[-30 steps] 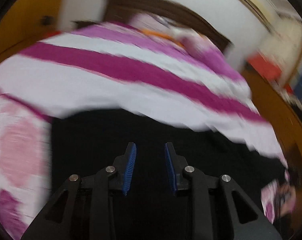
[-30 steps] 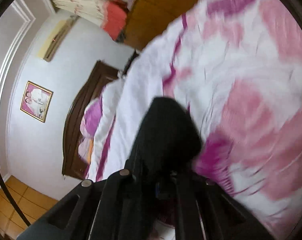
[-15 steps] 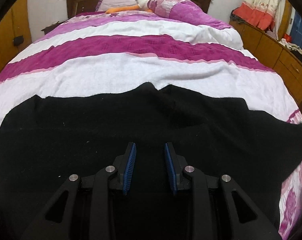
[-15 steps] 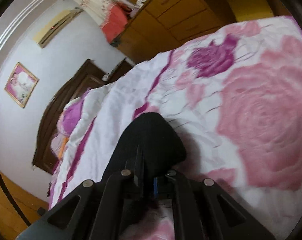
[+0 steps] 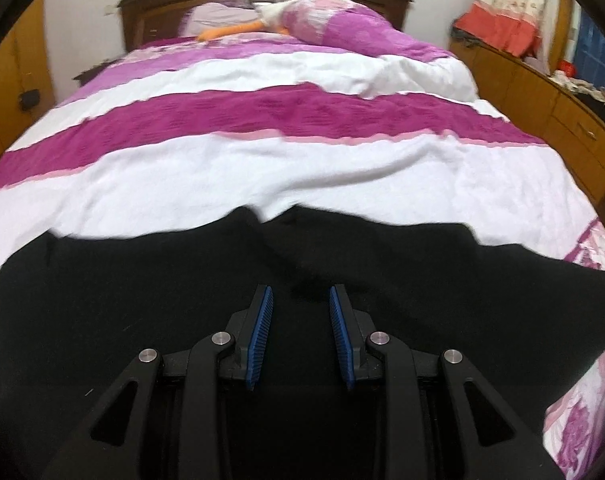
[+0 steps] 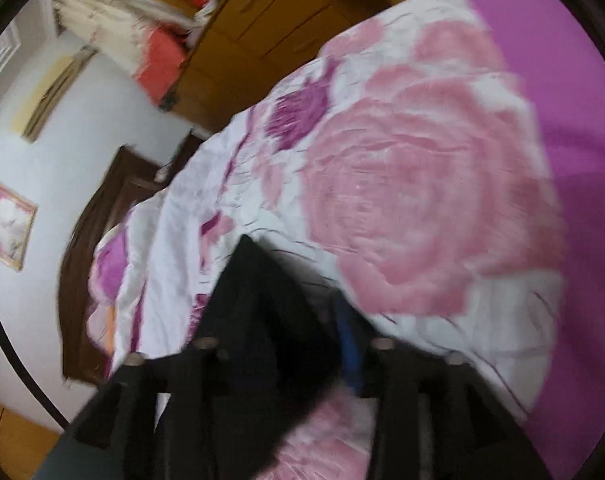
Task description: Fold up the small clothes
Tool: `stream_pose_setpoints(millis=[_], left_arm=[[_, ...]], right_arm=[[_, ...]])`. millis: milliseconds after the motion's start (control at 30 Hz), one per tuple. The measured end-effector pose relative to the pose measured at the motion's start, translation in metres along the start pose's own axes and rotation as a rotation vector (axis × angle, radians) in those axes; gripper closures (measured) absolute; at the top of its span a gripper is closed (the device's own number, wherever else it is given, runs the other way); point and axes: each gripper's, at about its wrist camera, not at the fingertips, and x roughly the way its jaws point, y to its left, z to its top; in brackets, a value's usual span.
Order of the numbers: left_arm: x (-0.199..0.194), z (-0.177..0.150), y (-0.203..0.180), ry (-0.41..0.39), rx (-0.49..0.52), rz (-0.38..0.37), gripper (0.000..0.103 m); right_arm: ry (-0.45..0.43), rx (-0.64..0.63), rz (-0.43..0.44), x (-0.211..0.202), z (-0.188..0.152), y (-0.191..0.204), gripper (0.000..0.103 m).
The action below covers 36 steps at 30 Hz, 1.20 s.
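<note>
Left view: left gripper [image 5: 298, 300] spread over black garment [image 5: 142, 300] on bed [image 5: 302, 168]. Right view, blurred: right gripper [image 6: 302, 344], spread, garment corner draped across it.

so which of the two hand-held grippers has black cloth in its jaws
The right hand-held gripper: the black garment drapes between its fingers. The left hand-held gripper hovers open, gripping nothing.

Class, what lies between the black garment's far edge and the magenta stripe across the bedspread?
In the left wrist view, only a bare white band separates the black garment from the magenta stripe.
</note>
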Motion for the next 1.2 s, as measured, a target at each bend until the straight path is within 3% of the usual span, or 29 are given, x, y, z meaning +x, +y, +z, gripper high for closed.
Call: stream_pose_setpoints(millis=[67,100,133,167,200,267,333,467,567,633,667,733,800,967,1067,1200], left_arm=[[0.013,0.005,-0.002,0.009,-0.002,-0.074,0.081],[0.018,0.006,-0.002,0.015,-0.009,-0.086,0.081],[0.022,0.006,0.000,0.018,-0.016,-0.099,0.081],[0.027,0.001,0.002,0.004,-0.022,-0.122,0.080],[0.029,-0.004,0.005,-0.012,-0.025,-0.141,0.080],[0.034,-0.013,0.018,-0.042,-0.081,-0.216,0.079],[0.039,-0.012,0.036,-0.043,-0.182,-0.298,0.080],[0.040,-0.011,0.029,-0.044,-0.157,-0.270,0.080],[0.039,-0.010,0.026,-0.044,-0.142,-0.253,0.080],[0.038,-0.008,0.025,-0.027,-0.140,-0.253,0.080],[0.038,-0.007,0.026,-0.009,-0.136,-0.251,0.080],[0.025,-0.003,0.025,0.051,-0.113,-0.197,0.080],[-0.002,-0.006,0.027,0.051,-0.075,-0.121,0.080],[-0.031,-0.018,0.042,-0.013,0.029,-0.071,0.079],[-0.009,-0.027,0.055,0.020,0.002,-0.157,0.079],[0.005,-0.035,0.083,-0.014,-0.151,-0.323,0.077]], right_arm=[[0.054,-0.088,0.075,0.016,0.007,0.013,0.036],[0.093,-0.100,0.115,0.025,0.009,0.014,0.041],[0.102,-0.093,0.126,0.028,0.008,0.013,0.050],[0.101,-0.076,0.108,0.028,0.008,0.010,0.086],[0.095,-0.071,0.059,0.028,0.007,0.007,0.092],[0.055,-0.135,0.016,0.025,0.004,0.016,0.092],[-0.013,-0.279,-0.081,0.015,-0.004,0.040,0.093],[-0.190,-0.643,-0.213,-0.015,-0.042,0.109,0.093],[-0.239,-0.822,-0.159,-0.030,-0.081,0.156,0.094],[-0.203,-0.900,-0.082,-0.032,-0.109,0.185,0.094],[-0.149,-0.903,-0.005,-0.035,-0.124,0.196,0.094],[-0.046,-0.859,0.110,-0.030,-0.139,0.207,0.094],[0.065,-0.809,0.212,-0.021,-0.155,0.214,0.094],[0.212,-0.806,0.305,-0.002,-0.193,0.228,0.094],[0.245,-0.786,0.320,0.007,-0.205,0.229,0.094],[0.285,-0.777,0.330,0.017,-0.215,0.230,0.094]])
